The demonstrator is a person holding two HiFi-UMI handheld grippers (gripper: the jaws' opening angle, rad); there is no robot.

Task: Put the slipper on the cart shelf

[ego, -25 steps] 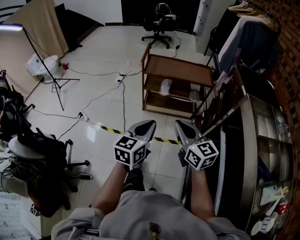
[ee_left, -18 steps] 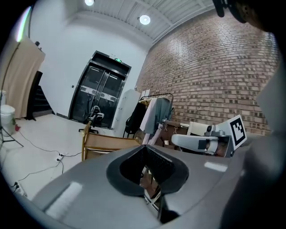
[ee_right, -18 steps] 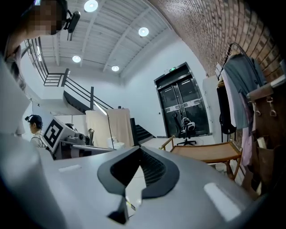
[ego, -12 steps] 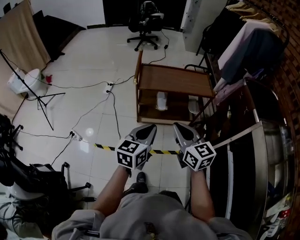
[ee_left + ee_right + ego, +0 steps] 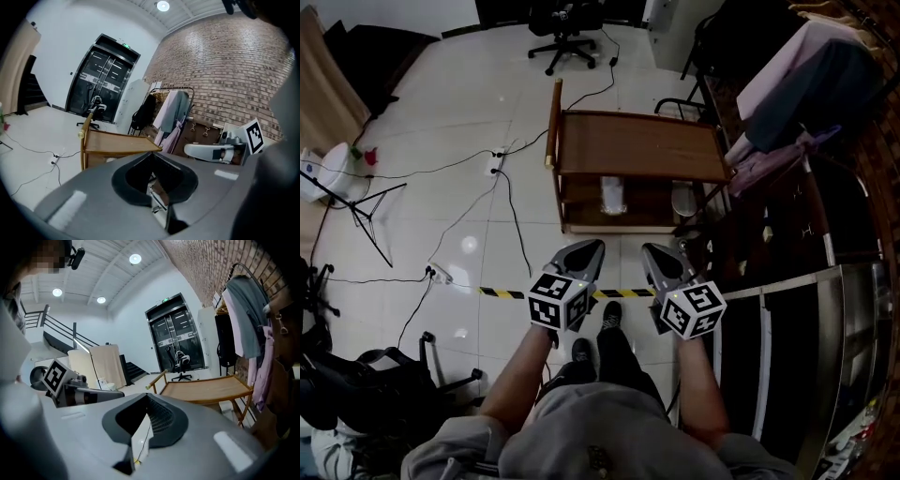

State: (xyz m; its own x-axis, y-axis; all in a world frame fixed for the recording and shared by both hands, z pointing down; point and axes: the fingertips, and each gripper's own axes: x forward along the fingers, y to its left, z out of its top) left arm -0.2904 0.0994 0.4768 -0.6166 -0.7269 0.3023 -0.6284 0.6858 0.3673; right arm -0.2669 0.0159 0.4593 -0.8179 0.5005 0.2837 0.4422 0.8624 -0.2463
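The wooden cart (image 5: 637, 145) stands on the tiled floor just ahead of me. On its middle shelf lie two pale slipper-like things, one at the left (image 5: 612, 194) and one at the right (image 5: 681, 199). My left gripper (image 5: 586, 251) and right gripper (image 5: 657, 255) are held side by side in front of my body, short of the cart, both shut and holding nothing. The left gripper view has the left gripper (image 5: 157, 197) pointing at the cart (image 5: 117, 143). In the right gripper view the right gripper (image 5: 140, 437) faces the cart's top (image 5: 206, 389).
A clothes rack (image 5: 797, 84) with hanging garments stands right of the cart, with metal shelving (image 5: 825, 328) nearer me. Cables (image 5: 502, 187) and yellow-black tape (image 5: 502, 292) cross the floor. An office chair (image 5: 567, 23) is beyond the cart, a light stand (image 5: 356, 202) at left.
The cart has come nearer and lower in the head view as I walk toward it. Both grippers keep their shut, side-by-side pose.
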